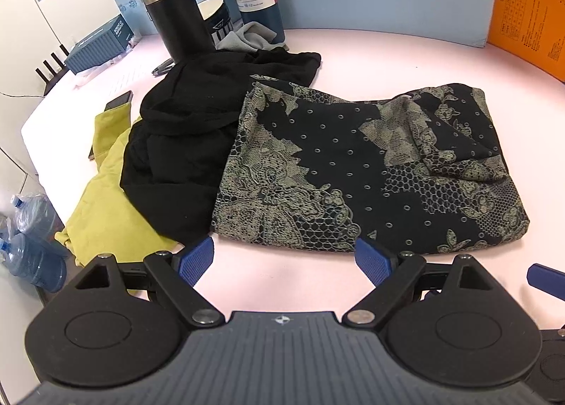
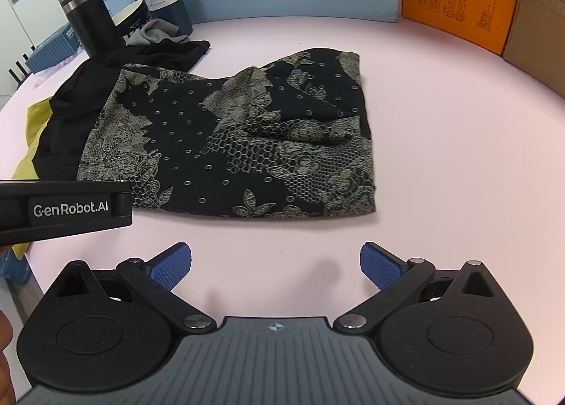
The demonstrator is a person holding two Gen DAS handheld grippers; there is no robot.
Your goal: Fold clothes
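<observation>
Lying folded on the pink table [image 2: 441,157], the patterned black garment [image 1: 367,171] is touched by neither gripper. The left gripper [image 1: 284,260] is held just before its near edge with jaws spread and empty; the right gripper [image 2: 275,267] is likewise held apart, over bare table.

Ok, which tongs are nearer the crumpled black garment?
Left. The left tongs hover open beside the black garment's near edge. The right tongs sit open farther right, before the patterned garment, which lies between.
</observation>
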